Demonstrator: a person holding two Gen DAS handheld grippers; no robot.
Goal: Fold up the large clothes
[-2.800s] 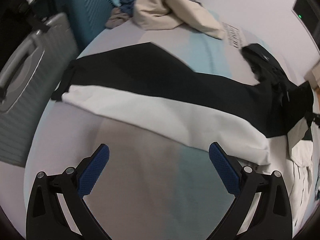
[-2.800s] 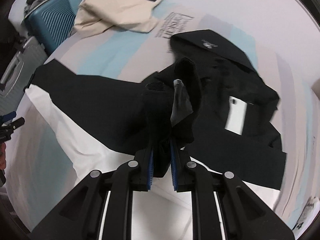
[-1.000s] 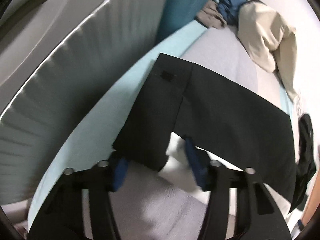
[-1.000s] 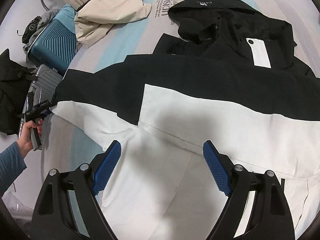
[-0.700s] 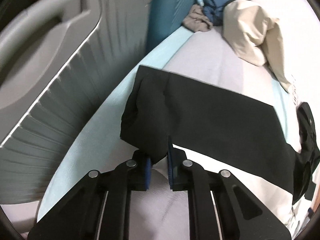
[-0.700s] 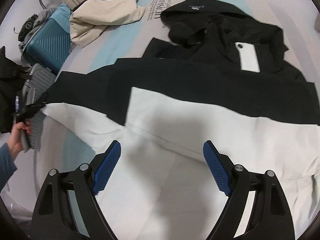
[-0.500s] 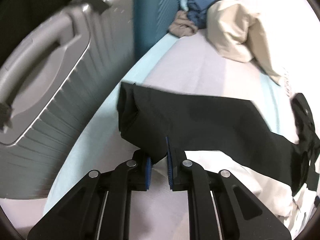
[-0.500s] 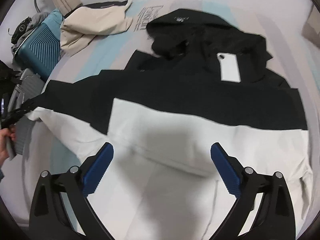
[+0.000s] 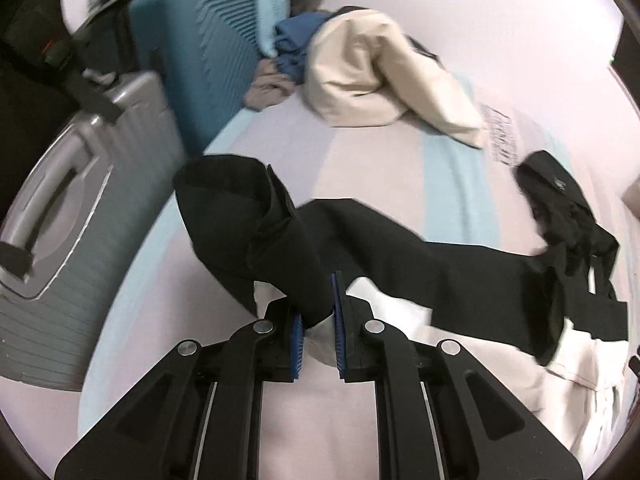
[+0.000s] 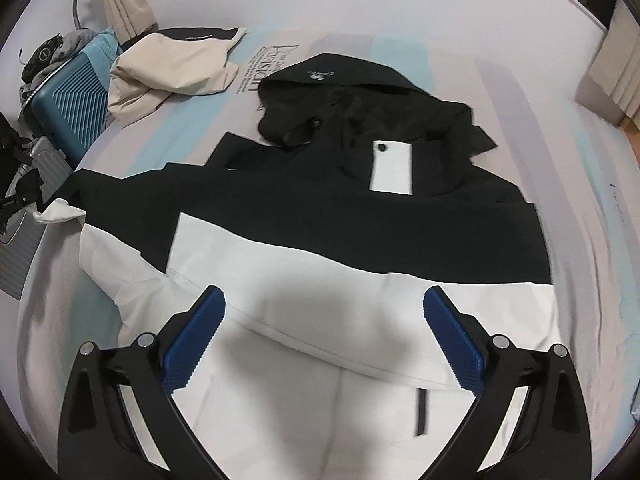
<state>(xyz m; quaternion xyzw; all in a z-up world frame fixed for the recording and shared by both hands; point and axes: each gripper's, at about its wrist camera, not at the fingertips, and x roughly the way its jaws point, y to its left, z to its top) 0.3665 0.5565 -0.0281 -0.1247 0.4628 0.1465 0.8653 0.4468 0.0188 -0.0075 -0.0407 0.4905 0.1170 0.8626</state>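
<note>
Left wrist: jaws pinch sleeve cuff [image 9: 256, 216]; right wrist: whole jacket [image 10: 320, 208]

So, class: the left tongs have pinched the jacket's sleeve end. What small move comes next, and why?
Probably carry the sleeve across onto the jacket body: the left tongs grip its cuff, lifted, while the body lies flat.

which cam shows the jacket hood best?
Right wrist: the hood lies whole and sharp at the top of the jacket. Left wrist shows it only as a small blurred black lump at the far right.
</note>
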